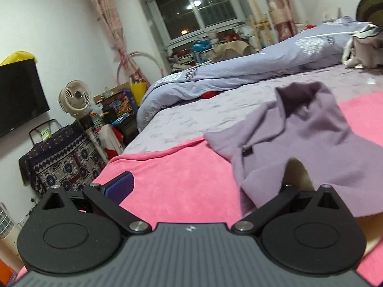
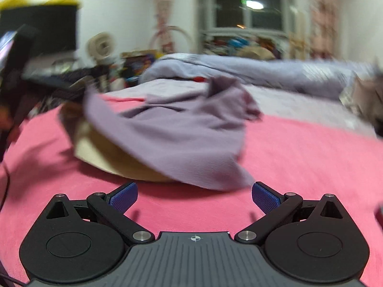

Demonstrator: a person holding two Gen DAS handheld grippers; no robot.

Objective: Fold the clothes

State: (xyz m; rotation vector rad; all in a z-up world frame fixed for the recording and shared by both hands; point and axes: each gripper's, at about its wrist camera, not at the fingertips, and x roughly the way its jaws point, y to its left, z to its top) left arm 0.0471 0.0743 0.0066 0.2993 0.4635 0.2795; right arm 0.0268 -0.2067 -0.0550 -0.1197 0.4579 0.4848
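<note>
The shirt (image 2: pixel 182 129) is soft and light purple. It lies in a crumpled heap on the pink blanket (image 2: pixel 299 157), with one part poking up at the back. A tan cloth (image 2: pixel 112 155) peeks out from under it.

One purple garment (image 1: pixel 299 129), one pink blanket (image 1: pixel 172 177), two grippers (image 2: pixel 194 197).

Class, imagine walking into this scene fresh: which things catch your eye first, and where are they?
A crumpled purple garment lies heaped on the bright pink blanket covering the bed's near end. Behind it a lilac duvet is bunched beneath the dark window.
</note>
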